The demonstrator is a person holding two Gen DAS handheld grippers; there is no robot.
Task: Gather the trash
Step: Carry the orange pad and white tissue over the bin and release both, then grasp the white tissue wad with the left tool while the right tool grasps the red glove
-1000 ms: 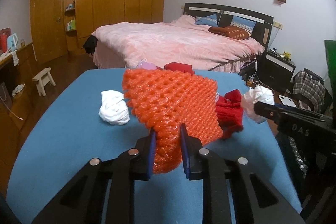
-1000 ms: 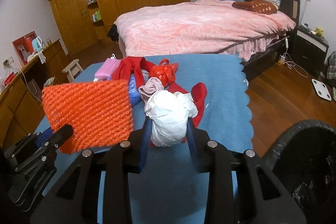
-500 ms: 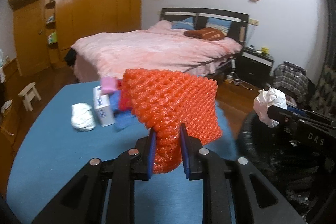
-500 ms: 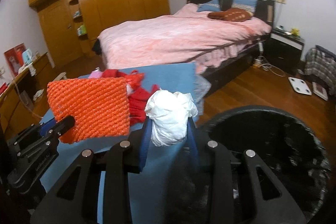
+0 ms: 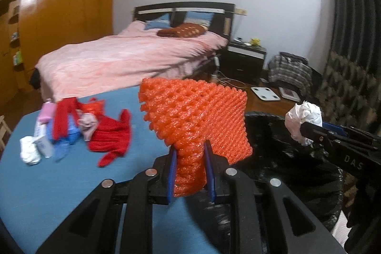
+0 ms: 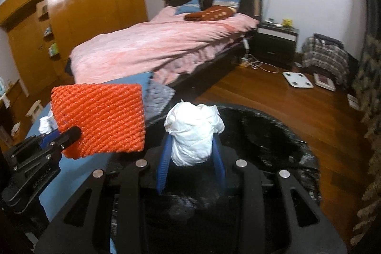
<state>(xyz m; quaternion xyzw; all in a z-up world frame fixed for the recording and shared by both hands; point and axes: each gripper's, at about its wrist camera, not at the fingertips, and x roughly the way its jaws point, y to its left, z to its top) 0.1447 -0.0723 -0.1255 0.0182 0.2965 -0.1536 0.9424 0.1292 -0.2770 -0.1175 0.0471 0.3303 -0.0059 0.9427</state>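
Observation:
My left gripper (image 5: 190, 151) is shut on an orange foam net (image 5: 197, 120), pinched at its lower corner and standing up above the fingers; the same orange foam net (image 6: 100, 120) shows at the left in the right wrist view. My right gripper (image 6: 191, 142) is shut on a crumpled white paper wad (image 6: 194, 132), held over the black-lined trash bin (image 6: 273, 135). That white paper wad (image 5: 303, 120) also appears at the right of the left wrist view, above the trash bin (image 5: 285, 158).
A blue-covered table (image 5: 71, 182) carries red clothes (image 5: 112, 135), a pink item, small boxes and a white wad (image 5: 29, 152). Beyond stand a pink bed (image 5: 123, 58), a black nightstand (image 5: 245, 61), a white scale (image 5: 265, 93) on the wood floor and a wardrobe (image 6: 71, 16).
Both grippers have swung right from over the table, each holding its item. The black trash bin has come into view under and ahead of them, and the table clutter has slid left.

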